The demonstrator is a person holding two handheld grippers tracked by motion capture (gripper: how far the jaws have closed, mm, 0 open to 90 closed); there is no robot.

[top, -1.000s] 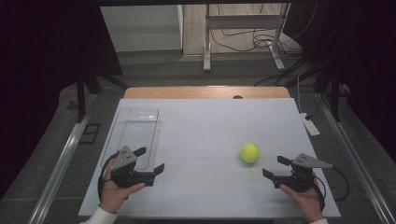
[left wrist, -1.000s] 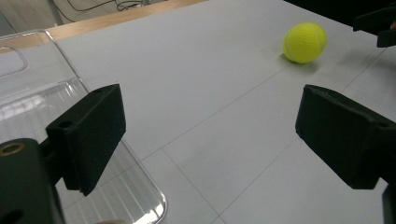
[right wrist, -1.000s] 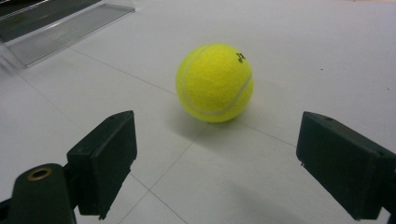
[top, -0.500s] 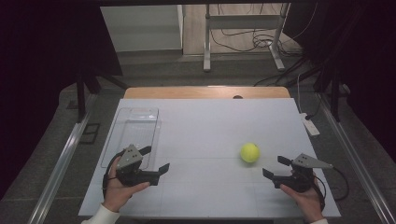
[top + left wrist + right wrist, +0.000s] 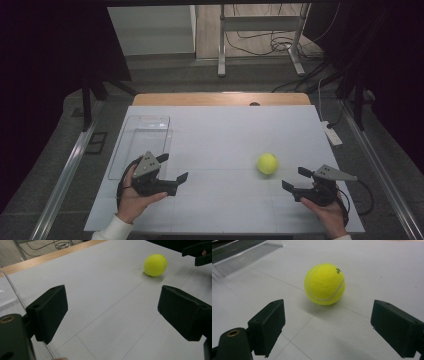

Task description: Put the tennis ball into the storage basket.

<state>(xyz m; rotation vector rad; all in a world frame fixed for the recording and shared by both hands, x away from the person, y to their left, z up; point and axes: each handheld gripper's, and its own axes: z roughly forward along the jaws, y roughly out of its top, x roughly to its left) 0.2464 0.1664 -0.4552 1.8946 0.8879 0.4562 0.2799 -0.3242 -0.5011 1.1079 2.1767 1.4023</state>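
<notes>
A yellow tennis ball (image 5: 267,163) rests on the white table, right of the middle. My right gripper (image 5: 294,178) is just to the ball's right and a little nearer, open, with its jaws facing the ball and apart from it. In the right gripper view the ball (image 5: 325,284) lies close ahead of the open right gripper (image 5: 327,325). My left gripper (image 5: 173,167) is open at the front left with nothing between its jaws. In the left gripper view the ball (image 5: 155,265) sits far ahead of the open left gripper (image 5: 112,307).
A clear plastic tray (image 5: 142,142) lies at the left of the table, just behind my left hand. A white power strip (image 5: 331,134) sits off the table's right edge. The wooden back edge (image 5: 220,99) borders the white sheet.
My left gripper has shifted a little to the right, towards the table's middle. The right gripper and the ball have stayed in place.
</notes>
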